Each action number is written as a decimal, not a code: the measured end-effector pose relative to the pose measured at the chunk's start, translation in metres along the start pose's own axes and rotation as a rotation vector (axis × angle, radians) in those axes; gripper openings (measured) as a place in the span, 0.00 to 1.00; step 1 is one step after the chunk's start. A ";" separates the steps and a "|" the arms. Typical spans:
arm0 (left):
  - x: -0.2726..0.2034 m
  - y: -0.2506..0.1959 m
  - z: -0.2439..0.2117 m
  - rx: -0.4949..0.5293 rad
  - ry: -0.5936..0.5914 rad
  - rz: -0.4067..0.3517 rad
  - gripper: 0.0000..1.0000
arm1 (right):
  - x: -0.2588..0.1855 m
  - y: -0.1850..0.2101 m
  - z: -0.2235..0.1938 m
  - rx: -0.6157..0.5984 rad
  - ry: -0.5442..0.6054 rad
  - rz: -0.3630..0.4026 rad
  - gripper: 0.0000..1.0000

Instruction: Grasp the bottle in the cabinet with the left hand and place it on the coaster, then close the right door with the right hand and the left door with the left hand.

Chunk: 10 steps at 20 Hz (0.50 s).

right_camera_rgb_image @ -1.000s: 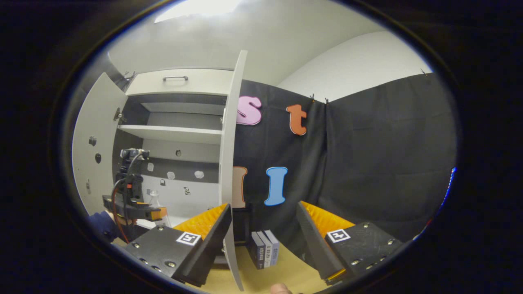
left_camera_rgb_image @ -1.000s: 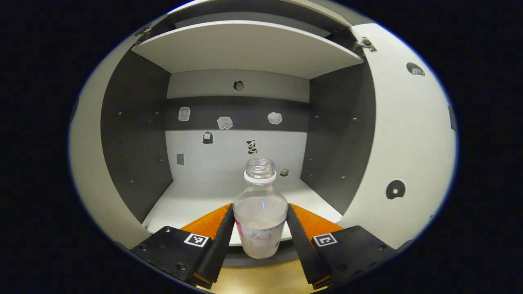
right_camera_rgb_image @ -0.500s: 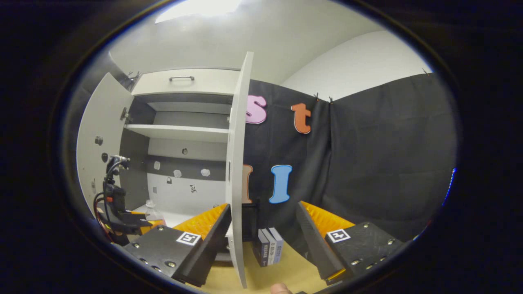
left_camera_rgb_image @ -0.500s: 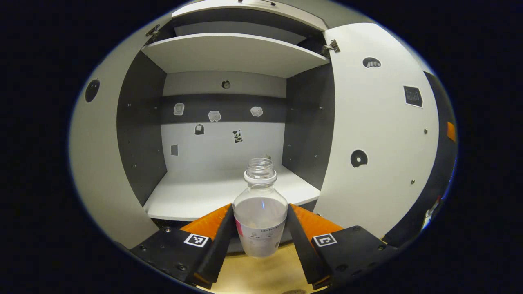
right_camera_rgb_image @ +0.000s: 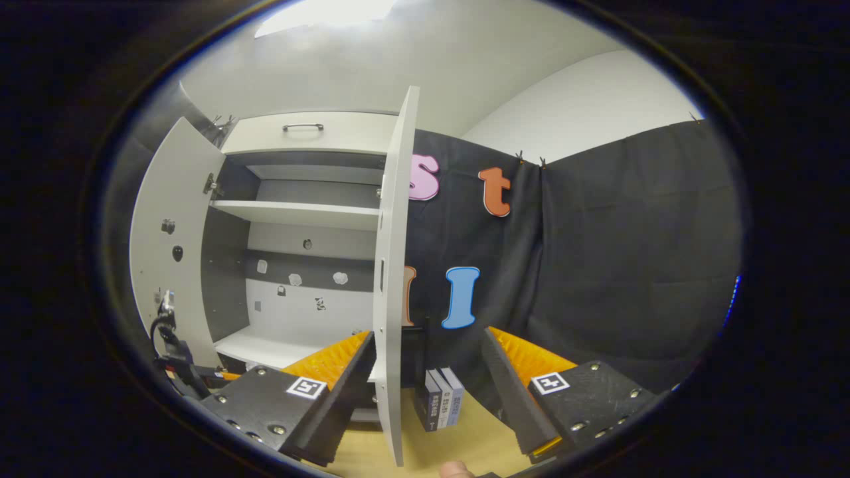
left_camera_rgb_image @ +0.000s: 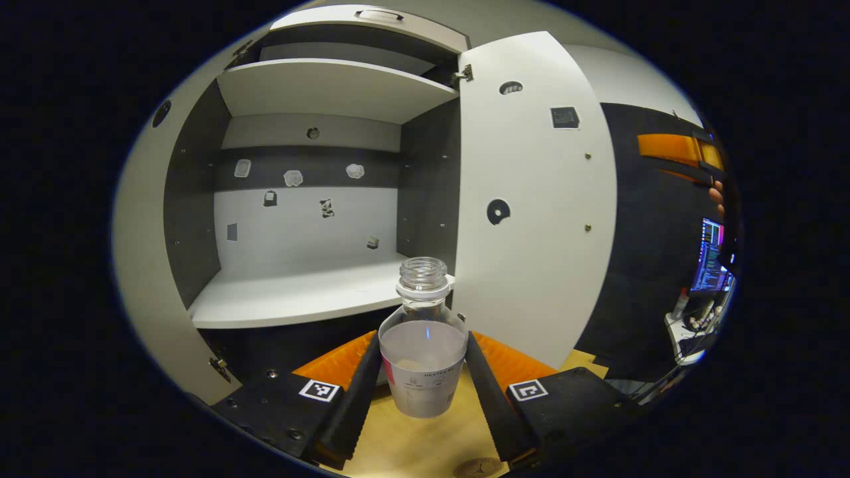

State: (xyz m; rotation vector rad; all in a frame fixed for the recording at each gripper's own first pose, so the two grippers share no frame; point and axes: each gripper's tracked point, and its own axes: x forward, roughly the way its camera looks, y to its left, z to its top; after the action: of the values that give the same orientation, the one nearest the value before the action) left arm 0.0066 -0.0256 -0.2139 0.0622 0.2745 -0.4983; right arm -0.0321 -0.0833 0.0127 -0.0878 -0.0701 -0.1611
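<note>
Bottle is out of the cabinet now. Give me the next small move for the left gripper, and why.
Probably carry it down and slightly right toward the coaster at the near table edge. The left gripper is shut on the bottle, which hangs above the wooden table, clear of the cabinet shelf. Both doors stand open; the right gripper is open and idle.

Clear plastic, matt boards

You see a glossy see-through bottle (left_camera_rgb_image: 423,348), a smooth matt cabinet (left_camera_rgb_image: 312,292) and a pale wood-look counter (left_camera_rgb_image: 425,445).

Clear capless bottle (left_camera_rgb_image: 423,345) upright, held w/ fingers (left_camera_rgb_image: 358,392); coaster (left_camera_rgb_image: 478,467) prob below; 2 doors open.
</note>
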 end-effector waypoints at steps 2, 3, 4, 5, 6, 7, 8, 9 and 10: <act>-0.005 -0.011 -0.019 0.034 0.009 -0.037 0.77 | 0.002 -0.001 0.000 -0.007 -0.002 -0.001 0.96; -0.008 -0.015 -0.028 0.068 0.008 -0.052 0.78 | 0.002 -0.001 0.000 -0.009 -0.003 -0.002 0.96; -0.011 -0.020 -0.038 0.104 0.011 -0.075 0.78 | 0.003 -0.001 0.000 -0.009 -0.002 -0.002 0.96; -0.015 -0.025 -0.053 0.132 0.026 -0.107 0.78 | 0.005 -0.001 -0.001 -0.007 0.000 -0.002 0.96; -0.016 -0.031 -0.066 0.136 0.045 -0.135 0.77 | 0.006 -0.001 -0.001 -0.006 0.002 -0.002 0.96; -0.022 -0.038 -0.080 0.117 0.066 -0.168 0.78 | 0.006 -0.002 -0.002 -0.007 0.003 -0.003 0.96; -0.026 -0.047 -0.094 0.082 0.077 -0.197 0.78 | 0.008 -0.003 -0.002 -0.011 0.004 -0.006 0.96; -0.030 -0.054 -0.104 0.041 0.077 -0.221 0.78 | 0.009 -0.005 -0.002 -0.018 0.004 -0.009 0.96; -0.034 -0.058 -0.111 0.001 0.074 -0.235 0.78 | 0.010 -0.007 -0.003 -0.026 0.006 -0.013 0.96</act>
State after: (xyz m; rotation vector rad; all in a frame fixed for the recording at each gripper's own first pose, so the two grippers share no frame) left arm -0.0775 -0.0470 -0.3102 0.0492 0.3561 -0.7305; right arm -0.0233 -0.0917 0.0113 -0.1125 -0.0626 -0.1755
